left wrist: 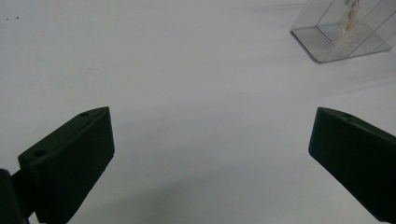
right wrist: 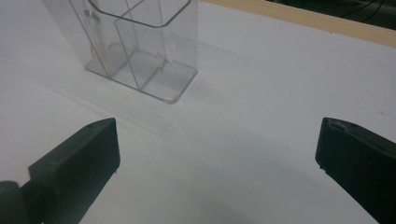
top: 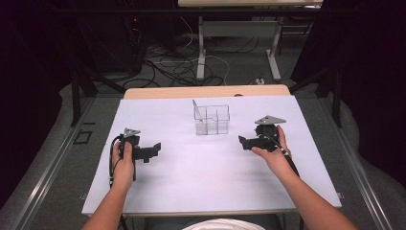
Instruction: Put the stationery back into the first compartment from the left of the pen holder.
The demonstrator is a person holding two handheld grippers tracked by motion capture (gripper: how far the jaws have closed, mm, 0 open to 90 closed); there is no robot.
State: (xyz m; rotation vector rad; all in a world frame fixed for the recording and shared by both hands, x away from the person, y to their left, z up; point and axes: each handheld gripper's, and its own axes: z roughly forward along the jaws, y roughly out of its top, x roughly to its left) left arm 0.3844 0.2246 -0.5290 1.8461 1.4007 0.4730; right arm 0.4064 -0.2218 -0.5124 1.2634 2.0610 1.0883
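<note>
Left tongs (top: 155, 146) and right tongs (top: 243, 141) both gape wide, empty, low over the white surface (top: 201, 177). Clear divided organizer (top: 212, 120) stands between them, toward the far edge, untouched.

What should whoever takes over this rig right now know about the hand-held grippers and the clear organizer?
Left hand-held gripper: open, holding nothing, low over the white table, left of centre.
Right hand-held gripper: open, holding nothing, just right of the clear organizer.
The organizer stands upright near the table's middle, toward the far side; a thin stick-like item leans in its left compartment.
Done: nothing grasped yet. Left: probably closing in on the organizer, which neither gripper touches.
</note>
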